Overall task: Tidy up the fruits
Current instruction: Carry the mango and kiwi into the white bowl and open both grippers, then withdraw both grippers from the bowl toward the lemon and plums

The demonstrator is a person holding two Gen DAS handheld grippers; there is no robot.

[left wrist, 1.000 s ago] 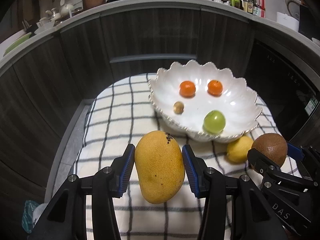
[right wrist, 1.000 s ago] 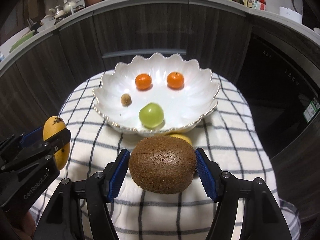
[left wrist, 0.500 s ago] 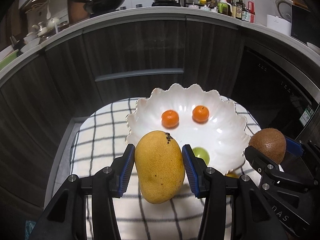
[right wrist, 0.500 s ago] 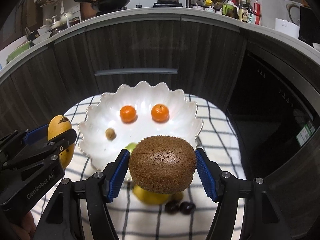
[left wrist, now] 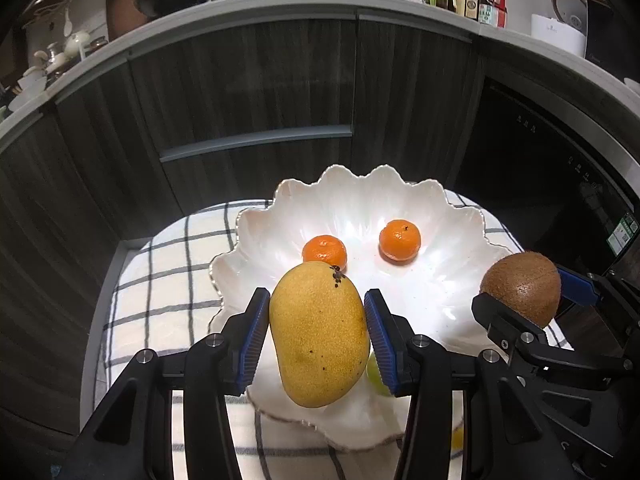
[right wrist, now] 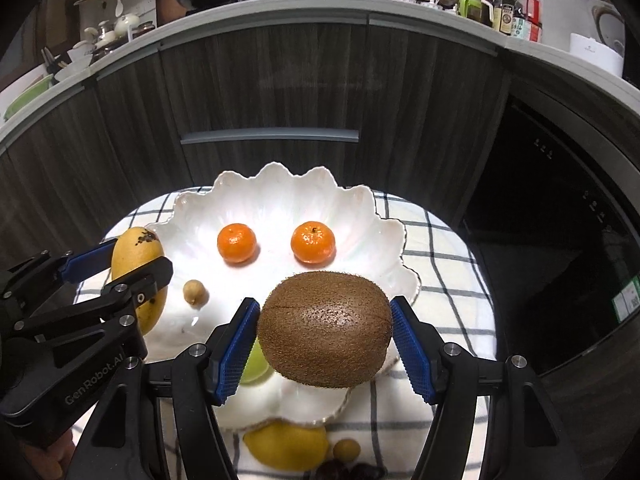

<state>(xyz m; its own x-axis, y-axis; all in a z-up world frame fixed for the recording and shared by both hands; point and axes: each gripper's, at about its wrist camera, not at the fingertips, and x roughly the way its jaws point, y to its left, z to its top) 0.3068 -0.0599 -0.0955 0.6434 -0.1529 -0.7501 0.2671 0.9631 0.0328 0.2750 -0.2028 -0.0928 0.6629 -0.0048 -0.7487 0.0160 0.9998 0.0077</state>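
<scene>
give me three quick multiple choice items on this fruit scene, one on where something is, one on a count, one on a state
1. Where does the lemon lie?
A. in the bowl
B. on the checked cloth, before the bowl
C. on the counter

2. How many small oranges are in the white bowl?
A. one
B. two
C. four

3. What does the right gripper do?
A. hangs empty
B. holds a mango
C. grips a kiwi

Answers:
1 B: it sits outside the bowl's near rim.
2 B: two oranges lie side by side.
3 C: its jaws press the kiwi.
</scene>
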